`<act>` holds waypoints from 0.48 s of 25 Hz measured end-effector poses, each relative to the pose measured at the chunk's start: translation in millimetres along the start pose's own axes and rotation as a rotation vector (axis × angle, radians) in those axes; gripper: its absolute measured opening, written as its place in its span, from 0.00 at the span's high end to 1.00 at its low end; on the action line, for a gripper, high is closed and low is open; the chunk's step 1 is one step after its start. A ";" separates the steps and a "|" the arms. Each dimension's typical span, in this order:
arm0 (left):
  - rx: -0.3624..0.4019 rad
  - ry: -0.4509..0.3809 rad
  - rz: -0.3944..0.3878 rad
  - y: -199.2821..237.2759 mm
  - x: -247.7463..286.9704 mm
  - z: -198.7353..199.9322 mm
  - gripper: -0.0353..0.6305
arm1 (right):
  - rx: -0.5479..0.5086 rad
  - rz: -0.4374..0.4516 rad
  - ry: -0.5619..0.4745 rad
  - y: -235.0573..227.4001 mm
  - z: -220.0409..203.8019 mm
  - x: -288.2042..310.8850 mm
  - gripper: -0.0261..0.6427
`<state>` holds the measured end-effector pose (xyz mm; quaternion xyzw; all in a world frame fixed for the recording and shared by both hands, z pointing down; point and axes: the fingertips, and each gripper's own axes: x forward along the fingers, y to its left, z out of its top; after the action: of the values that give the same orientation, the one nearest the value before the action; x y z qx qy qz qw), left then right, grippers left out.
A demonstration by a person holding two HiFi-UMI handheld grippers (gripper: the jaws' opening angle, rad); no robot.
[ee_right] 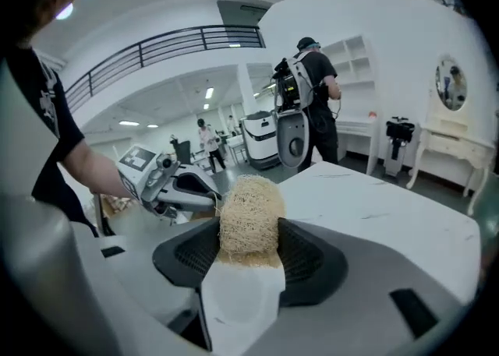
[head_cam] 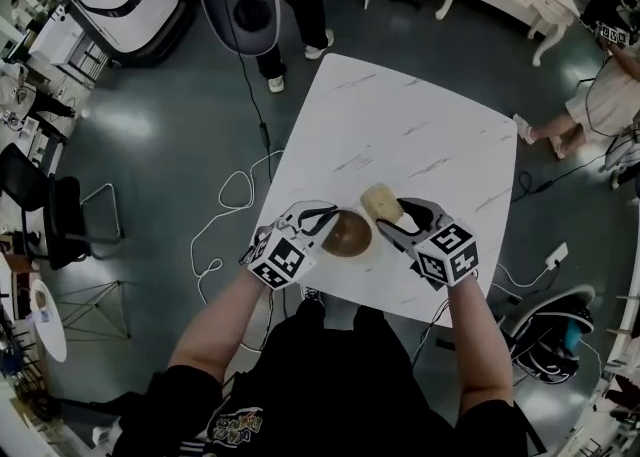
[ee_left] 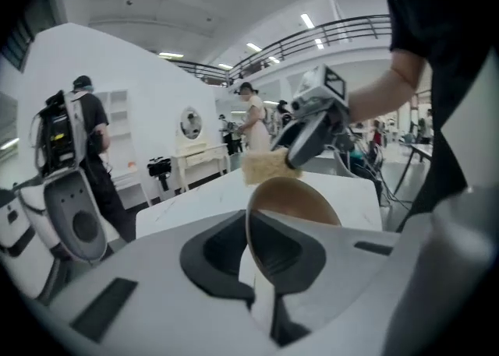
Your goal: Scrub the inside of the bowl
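Observation:
A brown bowl (head_cam: 347, 234) is at the near part of the white marble table (head_cam: 400, 125). My left gripper (head_cam: 324, 221) is shut on its left rim. In the left gripper view the bowl (ee_left: 295, 199) stands tilted on edge, its thin rim pinched between the dark pads of the left gripper (ee_left: 251, 262). My right gripper (head_cam: 393, 215) is shut on a tan fibrous scrubber (head_cam: 380, 202), just right of and above the bowl. In the right gripper view the scrubber (ee_right: 249, 218) fills the gap in the right gripper (ee_right: 248, 252), its jaws wide around it. The bowl's underside is hidden.
White and black cables (head_cam: 232, 195) lie on the grey floor left of the table. A person (head_cam: 296, 5) stands beyond the far corner beside a grey machine (head_cam: 240, 5). Another person (head_cam: 590, 105) is at the right. A wheeled base (head_cam: 548, 333) sits near the table's right corner.

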<state>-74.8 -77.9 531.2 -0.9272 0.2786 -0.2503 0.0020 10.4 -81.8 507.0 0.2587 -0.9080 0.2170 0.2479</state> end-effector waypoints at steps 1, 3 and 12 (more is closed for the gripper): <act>0.056 0.002 -0.040 -7.6 -0.7 3.9 0.92 | 0.008 0.063 0.004 4.5 0.8 3.0 0.60; 0.148 0.009 -0.105 -20.0 -2.1 9.8 0.92 | 0.018 0.178 0.017 15.0 1.4 7.9 0.60; 0.329 0.039 -0.157 -30.0 -2.1 7.8 0.92 | 0.035 0.322 0.079 25.9 -6.1 23.3 0.60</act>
<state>-57.2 -52.5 527.7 -0.9283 0.1607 -0.3097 0.1287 -19.8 -67.1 518.0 0.1053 -0.9234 0.2796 0.2409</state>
